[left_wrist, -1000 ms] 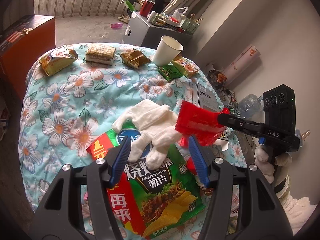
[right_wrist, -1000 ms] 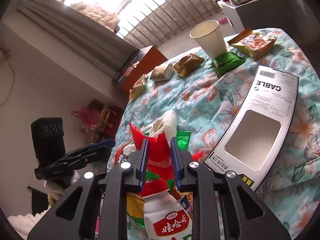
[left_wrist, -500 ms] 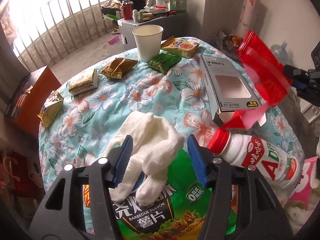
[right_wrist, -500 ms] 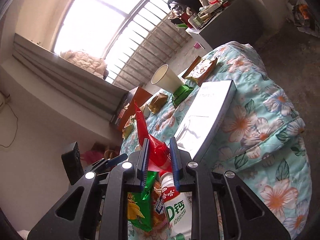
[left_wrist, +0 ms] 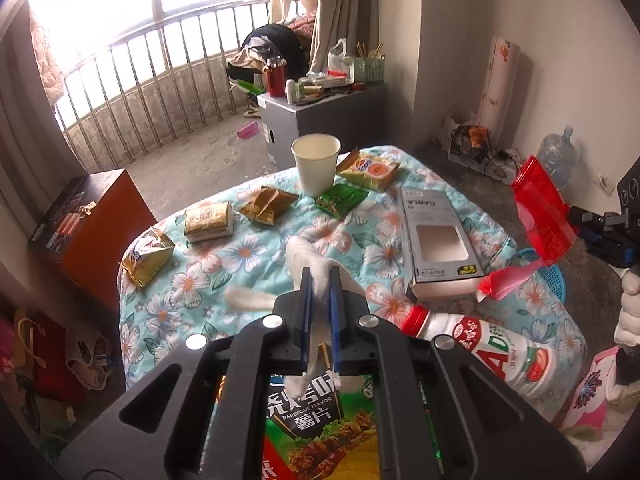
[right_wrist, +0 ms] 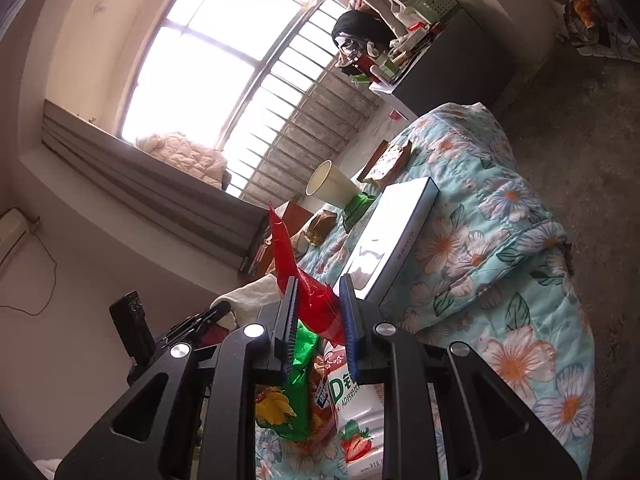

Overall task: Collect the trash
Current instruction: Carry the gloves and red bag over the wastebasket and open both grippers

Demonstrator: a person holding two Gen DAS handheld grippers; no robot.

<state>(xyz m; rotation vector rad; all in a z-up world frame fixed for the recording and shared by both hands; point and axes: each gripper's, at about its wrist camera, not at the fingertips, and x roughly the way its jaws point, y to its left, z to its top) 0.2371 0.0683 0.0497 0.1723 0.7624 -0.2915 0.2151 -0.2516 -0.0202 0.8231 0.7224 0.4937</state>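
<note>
Now left jaws just closed tight on the white glove (left_wrist: 310, 268), lifted; right jaws clamping red wrapper (right_wrist: 316, 304).

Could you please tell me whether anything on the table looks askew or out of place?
Yes: the milk drink bottle lies toppled on its side beside the cable box, while the paper cup stands upright.

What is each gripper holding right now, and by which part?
Left gripper pinches the white tissue around its middle. Right gripper clamps the red wrapper by its lower end.
</note>
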